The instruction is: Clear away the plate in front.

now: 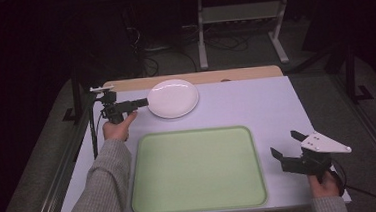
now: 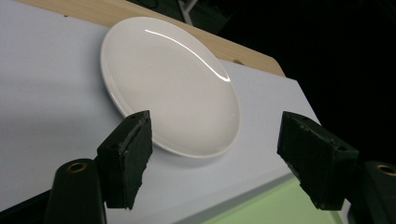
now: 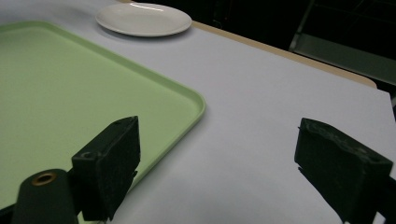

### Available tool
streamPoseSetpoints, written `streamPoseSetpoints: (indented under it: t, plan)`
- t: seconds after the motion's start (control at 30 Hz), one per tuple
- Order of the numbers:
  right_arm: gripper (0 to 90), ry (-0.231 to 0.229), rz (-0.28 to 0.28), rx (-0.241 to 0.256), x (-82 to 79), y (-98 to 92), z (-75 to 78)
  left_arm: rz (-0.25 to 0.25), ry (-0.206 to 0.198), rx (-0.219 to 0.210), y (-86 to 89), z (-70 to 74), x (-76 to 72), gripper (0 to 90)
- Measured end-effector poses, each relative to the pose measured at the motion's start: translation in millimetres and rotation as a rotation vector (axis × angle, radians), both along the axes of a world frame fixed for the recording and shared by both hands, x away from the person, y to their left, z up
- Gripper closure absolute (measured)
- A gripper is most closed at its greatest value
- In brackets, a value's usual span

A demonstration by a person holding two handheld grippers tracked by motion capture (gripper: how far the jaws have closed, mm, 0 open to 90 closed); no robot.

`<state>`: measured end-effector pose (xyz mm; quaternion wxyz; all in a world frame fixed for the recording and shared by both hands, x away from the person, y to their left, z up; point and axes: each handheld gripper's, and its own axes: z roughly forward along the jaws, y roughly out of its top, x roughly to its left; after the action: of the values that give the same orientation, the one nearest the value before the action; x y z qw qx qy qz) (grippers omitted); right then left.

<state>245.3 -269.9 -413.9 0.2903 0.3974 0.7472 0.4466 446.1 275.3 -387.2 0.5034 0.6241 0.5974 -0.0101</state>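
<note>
plate (image 1: pixel 173 98): 1 | tray (image 1: pixel 197 170): 1 | left gripper (image 1: pixel 143 102): released, at plate | right gripper (image 1: pixel 285 145): released

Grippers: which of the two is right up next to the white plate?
The left gripper. Its open jaws reach the plate's near rim, while the right gripper hangs open beyond the green tray's right edge.

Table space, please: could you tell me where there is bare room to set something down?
The green tray is bare throughout. The white table is free from the white plate rightwards to its right edge, beyond the right hand-held gripper. It is tighter at the plate's left rim, where the left hand-held gripper sits.
</note>
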Motion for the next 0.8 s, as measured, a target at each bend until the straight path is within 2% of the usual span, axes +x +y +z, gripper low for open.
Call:
streamPoseSetpoints:
  t: [0.13,0.17,0.23,0.27,0.3,0.33,0.37,0.4,0.47,0.53,0.67,0.7,0.8]
  plan:
    - [13.5,0.004,0.003,-0.001,0.6,0.2,-0.2,0.025,0.078,-0.023,-5.3,-11.4,14.0,27.2]
    - [13.5,0.004,0.003,-0.001,0.6,0.2,-0.2,0.025,0.078,-0.023,-5.3,-11.4,14.0,28.4]
    - [13.5,0.009,0.003,0.0,1.4,0.6,-0.4,0.053,0.111,-0.05,-11.2,-18.2,22.1,29.0]
    - [13.5,0.011,0.004,0.0,1.5,0.6,-0.4,0.074,0.116,-0.075,-12.4,-20.4,23.4,29.2]
    - [13.5,0.01,0.005,0.0,1.5,0.7,-0.4,0.074,0.116,-0.075,-12.4,-20.4,23.4,29.8]
    - [13.4,0.01,0.005,-0.001,1.5,0.7,-0.4,0.129,0.111,-0.068,-14.9,-22.9,25.4,30.7]
    - [13.5,0.011,0.006,0.0,1.5,0.6,-0.4,0.129,0.111,-0.068,-14.9,-22.9,25.4,31.5]
    - [13.5,0.011,0.007,0.002,1.5,0.5,-0.2,0.173,0.12,-0.056,-16.0,-25.8,27.5,31.7]
    - [13.4,0.011,0.009,0.005,1.4,0.3,-0.1,0.206,0.149,-0.073,-15.0,-31.2,30.0,31.7]
    - [13.4,0.01,0.011,0.006,1.3,0.1,0.1,0.215,0.18,-0.082,-15.7,-37.0,33.2,31.8]
    - [13.4,0.011,0.012,0.008,1.5,-0.1,0.2,0.237,0.21,-0.082,-15.6,-44.8,36.3,32.2]
    - [13.4,0.01,0.013,0.012,1.1,-0.4,0.9,0.25,0.237,-0.099,-14.9,-50.1,37.9,30.1]
    - [13.4,0.008,0.014,0.016,1.1,-0.5,1.4,0.252,0.263,-0.124,-17.7,-56.3,40.7,31.1]
